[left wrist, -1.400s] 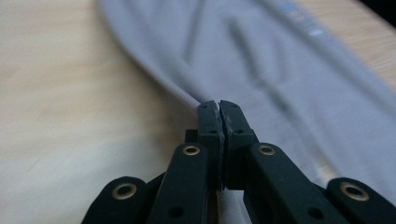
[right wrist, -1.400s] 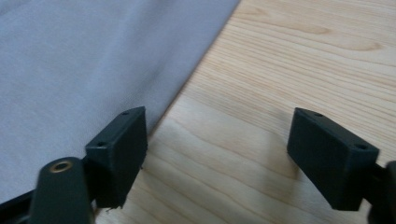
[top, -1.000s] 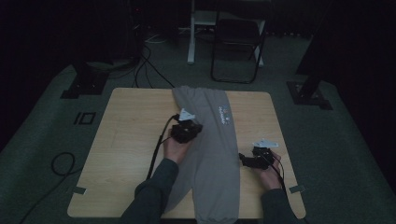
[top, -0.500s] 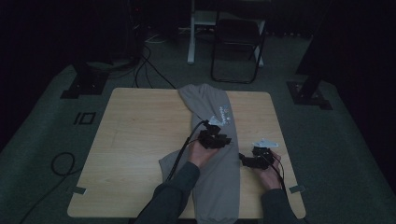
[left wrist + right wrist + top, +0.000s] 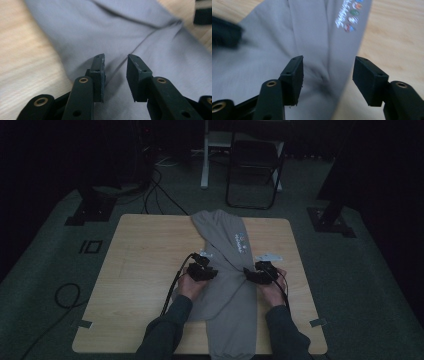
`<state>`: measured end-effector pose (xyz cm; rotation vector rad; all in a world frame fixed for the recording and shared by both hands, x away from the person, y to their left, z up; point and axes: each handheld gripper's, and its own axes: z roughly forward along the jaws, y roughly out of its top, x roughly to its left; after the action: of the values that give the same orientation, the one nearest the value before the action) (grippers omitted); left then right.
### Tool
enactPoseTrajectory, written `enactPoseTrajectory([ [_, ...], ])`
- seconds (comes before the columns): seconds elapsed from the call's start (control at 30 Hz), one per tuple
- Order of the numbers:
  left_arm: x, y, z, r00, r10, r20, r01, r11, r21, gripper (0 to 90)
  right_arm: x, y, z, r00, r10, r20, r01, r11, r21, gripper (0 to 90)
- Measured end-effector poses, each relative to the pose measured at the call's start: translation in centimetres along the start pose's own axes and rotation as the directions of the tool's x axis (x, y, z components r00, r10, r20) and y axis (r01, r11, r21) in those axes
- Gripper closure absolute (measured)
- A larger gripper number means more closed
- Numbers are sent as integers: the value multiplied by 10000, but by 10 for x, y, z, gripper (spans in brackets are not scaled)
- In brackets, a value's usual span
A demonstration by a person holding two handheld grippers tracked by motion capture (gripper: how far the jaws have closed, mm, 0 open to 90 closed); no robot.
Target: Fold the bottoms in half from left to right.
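Note:
A grey garment [image 5: 227, 285] with a small coloured print [image 5: 241, 241] lies lengthwise down the middle of the wooden table [image 5: 145, 270], and its near end hangs over the front edge. It is bunched narrow where the two grippers flank it. My left gripper [image 5: 214, 273] is at its left edge, open, with its jaws over a fold of grey cloth [image 5: 140, 32] and nothing between them [image 5: 115, 60]. At the cloth's right edge my right gripper [image 5: 248, 272] stands open wide [image 5: 328, 62] above the fabric, below the print [image 5: 350, 15].
Bare wood [image 5: 397, 32] lies to the right of the garment, and a wide bare stretch to its left. A black folding chair [image 5: 252, 170] and a white stand [image 5: 206, 155] are beyond the table's far edge. Cables [image 5: 155, 185] run over the floor.
The left gripper carried cloth rightward over the garment, then came back to its left edge. The right gripper moved in to the right edge. The garment is now narrower in the middle.

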<state>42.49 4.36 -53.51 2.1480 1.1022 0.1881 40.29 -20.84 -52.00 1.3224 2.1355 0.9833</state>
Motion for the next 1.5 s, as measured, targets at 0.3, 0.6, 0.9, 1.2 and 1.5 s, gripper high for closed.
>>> enactPoseTrajectory([
  [0.3, -1, -4, 5, 9998, 79, -186, -79, 10000, 23, 684, 9, 5, 42, 9994, -343, 76, 331, 9918, 1235, 407],
  [0.6, -7, -3, 6, 9975, 394, -591, -388, 9992, 112, 686, -36, -21, 11, 9955, 718, 616, -795, 9879, 1331, 495],
  [0.9, -8, -6, 6, 9955, 584, -748, -586, 9983, -13, 703, -30, -14, -3, 9952, 720, 667, -762, 9951, 625, 554],
  [1.2, -5, -8, 4, 9874, 962, -1258, -982, 9951, -94, 709, -9, -20, 16, 9984, 560, -84, -549, 9934, 1008, 738],
  [1.5, 26, 0, 2, 9550, 724, -2875, -772, 9970, -54, 700, 12, -5, 38, 9983, 577, -123, -568, 9960, 689, 724],
])
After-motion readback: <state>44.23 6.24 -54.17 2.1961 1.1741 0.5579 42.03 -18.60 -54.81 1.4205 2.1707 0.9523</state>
